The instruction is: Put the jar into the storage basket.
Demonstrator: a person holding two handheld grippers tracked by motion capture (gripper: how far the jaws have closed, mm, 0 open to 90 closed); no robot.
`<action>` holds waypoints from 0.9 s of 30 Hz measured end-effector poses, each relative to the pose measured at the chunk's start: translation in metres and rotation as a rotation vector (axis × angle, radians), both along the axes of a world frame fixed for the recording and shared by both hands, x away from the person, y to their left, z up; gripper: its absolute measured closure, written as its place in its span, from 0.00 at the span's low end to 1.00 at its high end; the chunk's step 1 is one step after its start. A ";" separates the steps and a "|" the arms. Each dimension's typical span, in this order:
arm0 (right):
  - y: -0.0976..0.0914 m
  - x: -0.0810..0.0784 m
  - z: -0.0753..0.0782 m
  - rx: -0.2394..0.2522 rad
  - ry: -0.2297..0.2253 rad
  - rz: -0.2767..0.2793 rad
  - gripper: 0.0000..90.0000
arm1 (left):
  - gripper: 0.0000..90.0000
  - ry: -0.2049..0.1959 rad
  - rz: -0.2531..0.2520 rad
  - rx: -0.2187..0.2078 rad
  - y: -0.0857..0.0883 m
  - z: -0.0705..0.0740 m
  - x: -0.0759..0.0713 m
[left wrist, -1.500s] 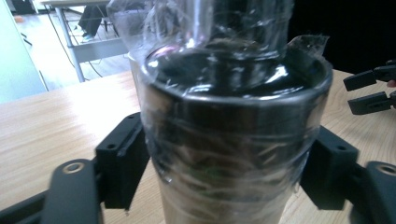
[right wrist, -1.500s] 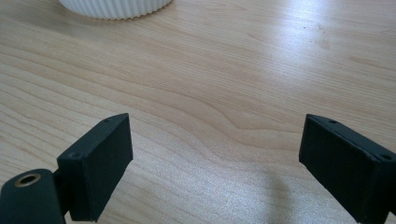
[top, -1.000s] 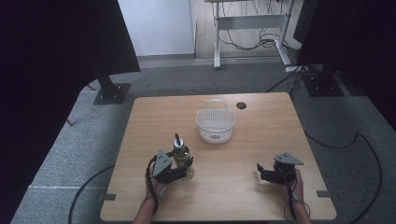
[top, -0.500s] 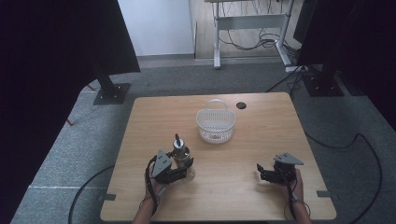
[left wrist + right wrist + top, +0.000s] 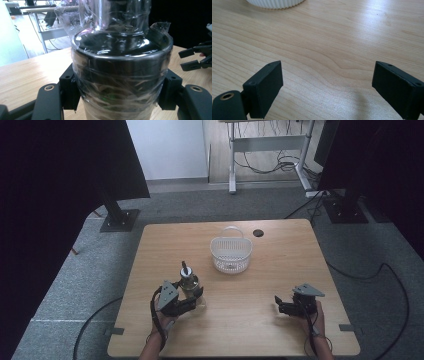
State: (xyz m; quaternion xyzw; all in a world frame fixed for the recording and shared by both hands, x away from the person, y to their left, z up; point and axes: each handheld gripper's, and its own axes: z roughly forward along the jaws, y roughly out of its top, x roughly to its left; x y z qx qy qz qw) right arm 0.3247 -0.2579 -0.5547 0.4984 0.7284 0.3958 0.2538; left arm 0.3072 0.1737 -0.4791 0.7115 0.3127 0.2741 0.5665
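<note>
Two grippers | left gripper (image 5: 192, 300) clamps film-wrapped bottle (image 5: 188, 281) upright on surface (image 5: 280, 270) | right gripper (image 5: 280, 304) wide, empty | white basket (image 5: 231, 254) beyond

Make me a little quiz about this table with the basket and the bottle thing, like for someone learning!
1. True or false: the right gripper is holding something between its fingers.
2. What sits between the fingers of the left gripper? A) the white basket B) the plastic-wrapped bottle C) a cable
3. Fill in: the white basket stands on the wooden table, on the ____ side of the bottle from the person.

Key
1. False: its fingers are spread with only bare tabletop between them.
2. B: both fingers press the bottle's sides.
3. far
</note>
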 end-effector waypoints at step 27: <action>0.000 -0.001 0.000 -0.002 0.000 -0.005 0.10 | 0.37 -0.001 0.012 0.000 -0.010 0.026 0.002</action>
